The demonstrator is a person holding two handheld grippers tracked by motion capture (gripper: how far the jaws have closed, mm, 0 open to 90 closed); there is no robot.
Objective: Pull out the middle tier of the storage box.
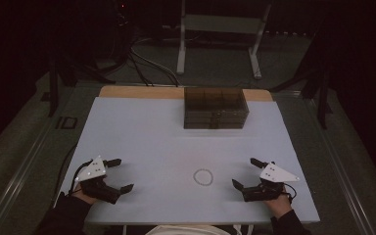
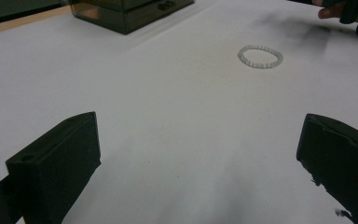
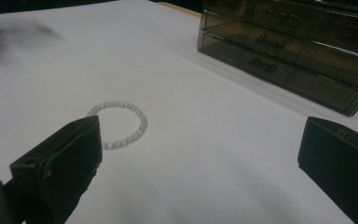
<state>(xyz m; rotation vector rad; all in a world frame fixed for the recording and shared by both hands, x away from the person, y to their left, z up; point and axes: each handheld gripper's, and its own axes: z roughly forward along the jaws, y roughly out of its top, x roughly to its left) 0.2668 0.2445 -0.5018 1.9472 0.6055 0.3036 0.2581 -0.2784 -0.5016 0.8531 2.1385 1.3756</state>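
Both grippers, left (image 1: 122, 175) and right (image 1: 241, 172): jaws wide, empty. Right nearer white beaded bracelet (image 1: 203, 176); straddle one bead strand flat on white surface (image 1: 147, 132), close gently.

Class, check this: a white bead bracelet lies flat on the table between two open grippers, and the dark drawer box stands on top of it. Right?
Not quite. The drawer box stands apart at the far edge, not on the bracelet, as the high view shows. The left gripper and right gripper are open.
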